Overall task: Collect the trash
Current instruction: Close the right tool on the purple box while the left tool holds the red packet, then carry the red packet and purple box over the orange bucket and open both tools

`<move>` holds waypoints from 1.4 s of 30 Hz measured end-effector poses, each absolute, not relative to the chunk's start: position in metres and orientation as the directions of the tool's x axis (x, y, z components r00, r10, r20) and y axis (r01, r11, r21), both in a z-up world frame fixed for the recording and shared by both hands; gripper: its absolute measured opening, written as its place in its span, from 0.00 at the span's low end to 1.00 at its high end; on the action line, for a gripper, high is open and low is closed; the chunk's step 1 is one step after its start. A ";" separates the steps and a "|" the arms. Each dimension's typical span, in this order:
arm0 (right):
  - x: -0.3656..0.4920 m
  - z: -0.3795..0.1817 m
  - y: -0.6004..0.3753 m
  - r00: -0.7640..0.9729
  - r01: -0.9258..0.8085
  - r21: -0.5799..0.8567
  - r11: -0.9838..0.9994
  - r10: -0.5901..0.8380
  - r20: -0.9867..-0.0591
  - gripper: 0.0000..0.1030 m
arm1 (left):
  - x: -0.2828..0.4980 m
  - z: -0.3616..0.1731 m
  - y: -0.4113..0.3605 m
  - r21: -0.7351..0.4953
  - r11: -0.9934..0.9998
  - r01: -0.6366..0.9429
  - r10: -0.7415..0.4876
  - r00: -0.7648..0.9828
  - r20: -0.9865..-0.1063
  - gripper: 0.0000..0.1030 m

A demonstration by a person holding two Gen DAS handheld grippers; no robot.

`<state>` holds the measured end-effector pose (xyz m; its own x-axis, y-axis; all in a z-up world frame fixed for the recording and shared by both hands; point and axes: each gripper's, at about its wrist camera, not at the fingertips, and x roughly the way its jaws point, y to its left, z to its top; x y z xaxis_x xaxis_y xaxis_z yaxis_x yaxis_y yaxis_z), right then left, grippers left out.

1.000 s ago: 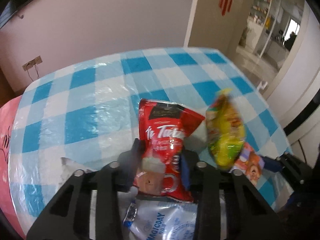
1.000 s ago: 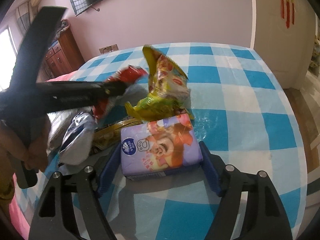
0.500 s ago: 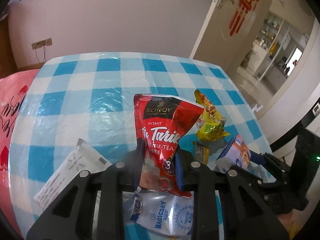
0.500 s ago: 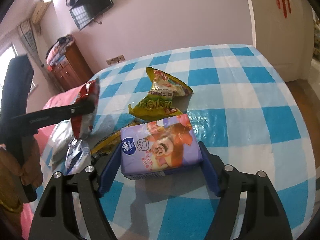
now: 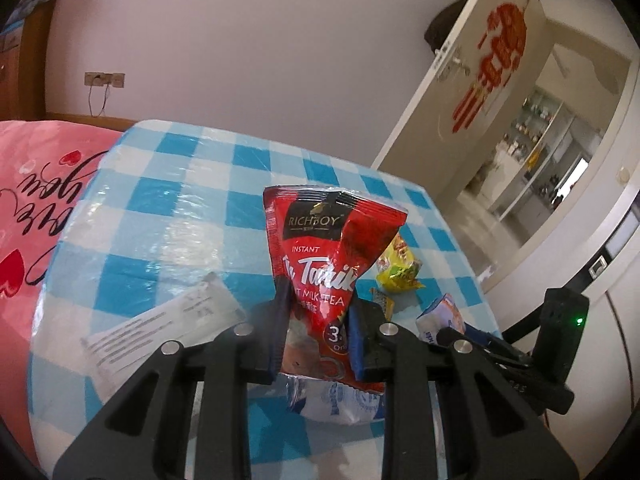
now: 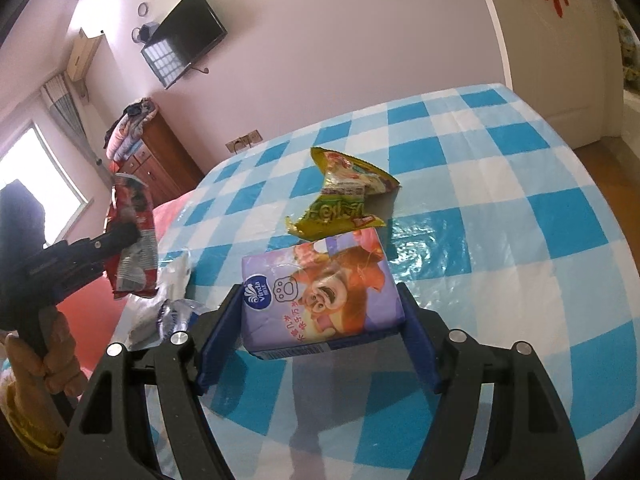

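My left gripper (image 5: 318, 336) is shut on a red milk-tea sachet (image 5: 324, 256) and holds it upright above the blue-checked table (image 5: 168, 208); the sachet also shows at the left of the right wrist view (image 6: 134, 236). My right gripper (image 6: 320, 328) is shut on a purple tissue pack (image 6: 320, 296), lifted a little above the table (image 6: 500, 184); the pack also shows in the left wrist view (image 5: 440, 316). A yellow-green snack wrapper (image 6: 344, 204) lies crumpled on the table beyond the pack, also in the left wrist view (image 5: 400, 268).
A white paper receipt (image 5: 160, 328) and a clear-white plastic pouch (image 5: 332, 400) lie on the table under the left gripper. A small yellow wrapper (image 5: 382, 300) lies near the snack wrapper. A pink quilt (image 5: 28, 216) borders the table's left side. An open door (image 5: 472, 92) stands far right.
My left gripper has risen and tilted up with the red sachet. My right gripper has lifted the tissue pack slightly off the table. The yellow-green wrapper, earlier in the air, now lies still.
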<state>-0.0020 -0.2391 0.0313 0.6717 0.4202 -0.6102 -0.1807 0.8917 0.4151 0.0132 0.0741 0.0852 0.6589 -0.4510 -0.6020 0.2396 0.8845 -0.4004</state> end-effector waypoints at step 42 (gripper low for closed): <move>-0.061 0.163 -0.017 0.464 -0.559 0.410 0.720 0.682 -0.565 0.71 | -0.150 0.169 0.254 -0.450 0.878 0.161 -0.340 0.872 -0.352 0.26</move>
<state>-0.0605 -0.0173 0.1628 0.4645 0.6821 -0.5648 -0.5591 0.7204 0.4103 -0.1502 0.2545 0.1695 0.8718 -0.3405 -0.3522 0.1610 0.8782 -0.4504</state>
